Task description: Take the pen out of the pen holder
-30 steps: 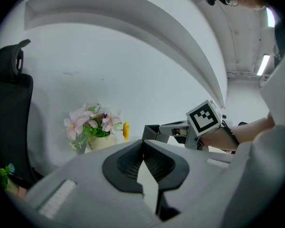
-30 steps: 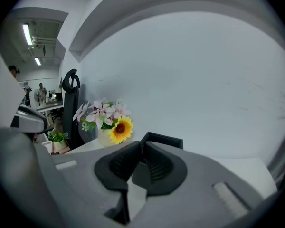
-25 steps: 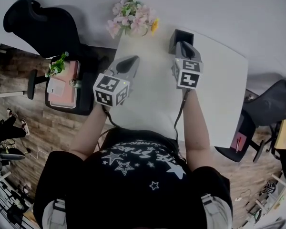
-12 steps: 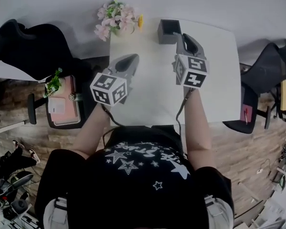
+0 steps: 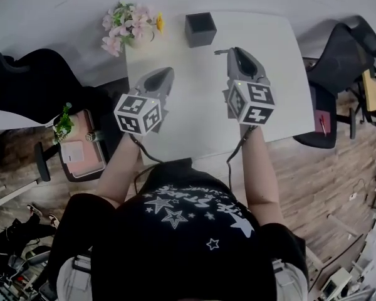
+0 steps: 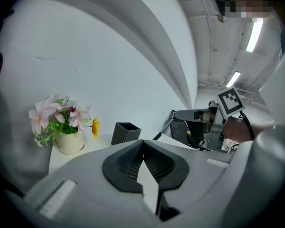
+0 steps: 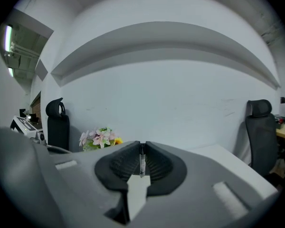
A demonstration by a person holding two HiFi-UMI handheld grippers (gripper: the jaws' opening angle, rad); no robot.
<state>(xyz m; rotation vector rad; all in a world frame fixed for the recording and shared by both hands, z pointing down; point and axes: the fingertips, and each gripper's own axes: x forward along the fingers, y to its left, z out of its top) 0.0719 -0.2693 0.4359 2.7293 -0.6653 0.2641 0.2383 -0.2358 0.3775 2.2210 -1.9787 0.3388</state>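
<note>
Right tool was clamped on the thin pen, well apart from the pen holder on the desk. Left tool was closed and empty. Steady clamping pressure would likely prevent slippage.

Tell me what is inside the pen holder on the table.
Nothing sticks up above the rim of the pen holder; its opening looks dark and empty, though the bottom is hidden by its walls. The pen is clamped in the right tongs, away from the holder.
</note>
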